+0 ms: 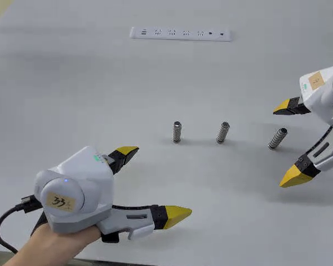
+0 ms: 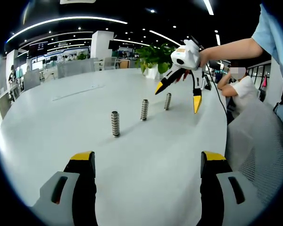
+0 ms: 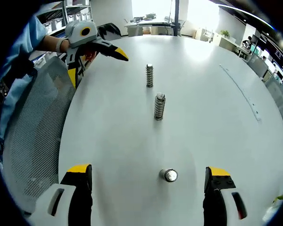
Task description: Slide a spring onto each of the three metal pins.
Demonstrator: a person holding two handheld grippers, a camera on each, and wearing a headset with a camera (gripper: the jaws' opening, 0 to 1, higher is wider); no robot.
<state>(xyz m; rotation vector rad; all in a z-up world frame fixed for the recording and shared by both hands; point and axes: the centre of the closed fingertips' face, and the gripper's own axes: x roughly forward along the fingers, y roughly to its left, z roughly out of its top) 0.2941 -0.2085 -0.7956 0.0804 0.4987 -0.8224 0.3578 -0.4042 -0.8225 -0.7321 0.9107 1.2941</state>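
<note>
Three metal pins stand in a row on the white table, each with a spring around it: the left one (image 1: 177, 132), the middle one (image 1: 223, 132) and the right one (image 1: 277, 138). My left gripper (image 1: 158, 183) is open, low and to the left of the row, holding nothing. My right gripper (image 1: 288, 141) is open just right of the right pin, its yellow tips either side of it and apart from it. In the right gripper view that pin (image 3: 170, 175) sits between the jaws, seen from above. In the left gripper view the nearest spring (image 2: 115, 123) stands ahead.
A white power strip (image 1: 180, 34) lies flat at the far side of the table. A mesh chair (image 3: 33, 136) stands by the table's edge. A cable (image 1: 5, 221) trails from the left gripper near the table's front edge.
</note>
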